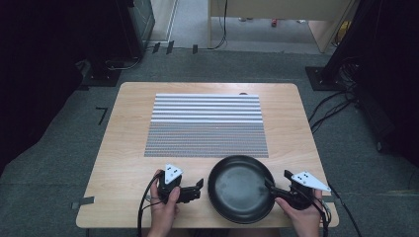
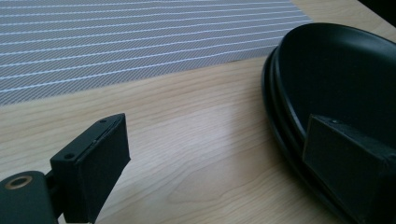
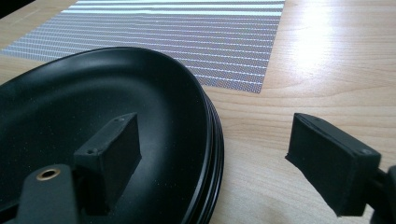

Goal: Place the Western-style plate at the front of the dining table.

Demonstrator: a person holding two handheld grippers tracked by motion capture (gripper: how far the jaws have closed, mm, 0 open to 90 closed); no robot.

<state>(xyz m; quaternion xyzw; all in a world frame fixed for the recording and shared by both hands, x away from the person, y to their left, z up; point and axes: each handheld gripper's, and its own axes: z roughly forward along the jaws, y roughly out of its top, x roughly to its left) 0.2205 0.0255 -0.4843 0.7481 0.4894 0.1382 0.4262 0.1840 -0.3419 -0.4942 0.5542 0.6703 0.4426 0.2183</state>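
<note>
A black round pan [image 1: 240, 188] lies near the table's front edge; its outer wall shows stacked ridges [image 3: 212, 140]. My left gripper [image 1: 199, 190] is open just left of the pan, pointing at it. In the left gripper view [image 2: 217, 130] one jaw is over bare wood and the other stands in front of the pan's rim [image 2: 280, 88]. My right gripper [image 1: 277, 180] is open at the pan's right edge. In the right gripper view [image 3: 215, 126] it straddles the rim, with one jaw over the pan's inside [image 3: 70, 107] and one outside over the wood.
A grey and white striped placemat [image 1: 207, 126] covers the middle of the wooden table [image 1: 123, 148], just beyond the pan. Grey carpet, cables and dark equipment surround the table. A person's hands hold both grippers at the front edge.
</note>
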